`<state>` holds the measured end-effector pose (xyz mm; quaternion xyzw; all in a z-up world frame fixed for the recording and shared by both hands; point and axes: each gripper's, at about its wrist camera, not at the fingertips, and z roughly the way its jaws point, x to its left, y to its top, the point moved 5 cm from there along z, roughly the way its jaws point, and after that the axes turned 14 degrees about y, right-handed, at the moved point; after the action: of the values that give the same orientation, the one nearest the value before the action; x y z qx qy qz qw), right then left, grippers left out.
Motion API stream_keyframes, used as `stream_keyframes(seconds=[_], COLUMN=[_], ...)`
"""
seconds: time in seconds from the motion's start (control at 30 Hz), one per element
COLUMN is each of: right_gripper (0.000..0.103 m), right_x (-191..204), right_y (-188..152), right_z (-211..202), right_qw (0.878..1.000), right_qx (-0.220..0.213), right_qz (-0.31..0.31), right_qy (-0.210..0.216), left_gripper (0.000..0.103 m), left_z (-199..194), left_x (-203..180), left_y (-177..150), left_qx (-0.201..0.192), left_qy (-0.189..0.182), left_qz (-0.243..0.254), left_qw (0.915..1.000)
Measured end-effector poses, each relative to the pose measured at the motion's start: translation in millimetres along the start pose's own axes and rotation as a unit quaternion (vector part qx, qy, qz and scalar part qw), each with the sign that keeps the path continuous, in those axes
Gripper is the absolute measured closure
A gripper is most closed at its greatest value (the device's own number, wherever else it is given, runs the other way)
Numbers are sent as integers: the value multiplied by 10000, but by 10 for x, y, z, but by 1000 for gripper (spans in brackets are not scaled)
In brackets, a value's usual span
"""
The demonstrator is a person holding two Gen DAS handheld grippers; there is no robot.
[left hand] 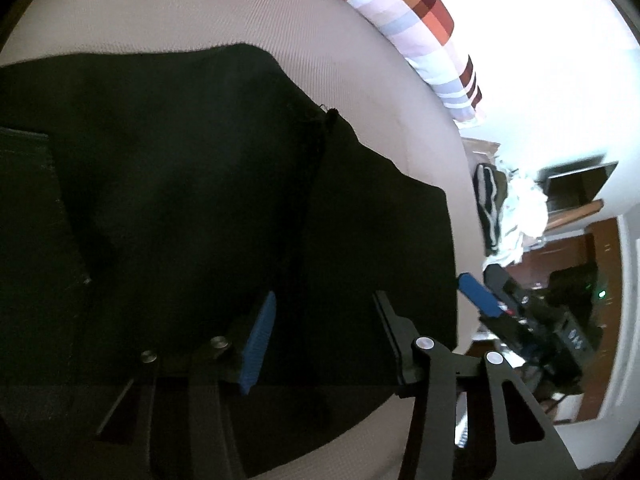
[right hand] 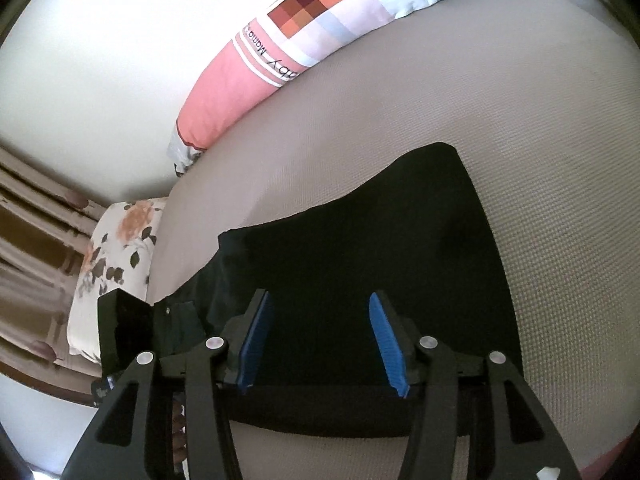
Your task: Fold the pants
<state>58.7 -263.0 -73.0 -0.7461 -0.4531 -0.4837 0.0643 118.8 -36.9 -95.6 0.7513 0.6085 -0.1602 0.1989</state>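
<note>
Black pants [left hand: 192,200] lie spread on a beige bed sheet [left hand: 200,12]. They also show in the right wrist view [right hand: 380,240], folded into a broad dark panel. My left gripper [left hand: 324,320] is open, with its blue-padded fingers just above the pants and nothing between them. My right gripper [right hand: 320,328] is open above the near edge of the pants and holds nothing. The right gripper's blue pad [left hand: 478,294] shows at the pants' right edge in the left wrist view. The left gripper's black body [right hand: 124,328] shows at the pants' left end in the right wrist view.
A long pink and checkered pillow [right hand: 304,40] lies along the far side of the bed, by a white wall. A floral pillow [right hand: 116,256] lies at the left end. A pile of clothes [left hand: 508,212] and brown furniture [left hand: 600,248] stand beyond the bed's edge.
</note>
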Motion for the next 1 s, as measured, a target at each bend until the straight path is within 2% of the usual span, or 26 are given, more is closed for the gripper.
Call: stream_keyframes(seconds=[0.13,0.27,0.43,0.5,0.57,0.63,0.8,0.9,1.0], right_gripper=[53,53,50,50,50,50,50,50,50], right_x=[-75,-82,-76,-106,-136,-164,-204,-197,-191], right_y=[22,93,127,124,125,123,120,108,90], right_z=[10,-49,-108,-105,-103,-118,-139,-114,-75], right_qw=[10000,9997,9995,9994,9992,9991,9988,9990,9993], right_qx=[-26,-181,-303,-304,-326,-350,-387,-347,-281], right_qz=[48,126,78,142,216,244,302,264,221], right_qy=[-37,72,83,42,41,-14,-66,-97,-134], left_gripper=[59,85,89,98,99,99,99,99,99], left_z=[85,227,344,345,292,187,-112,-248,-222], left_x=[-66,-117,-110,-130,-155,-294,-408,-304,-79], left_y=[84,166,287,298,267,224,236,261,240], left_qx=[147,188,297,186,-58,-397,-824,-972,-866], left_qy=[-132,-188,-608,-462,-227,39,186,257,409], left_qz=[-56,41,-336,-358,-302,-25,140,112,-46], left_qw=[9998,9996,9971,9981,9993,9992,9963,9949,9954])
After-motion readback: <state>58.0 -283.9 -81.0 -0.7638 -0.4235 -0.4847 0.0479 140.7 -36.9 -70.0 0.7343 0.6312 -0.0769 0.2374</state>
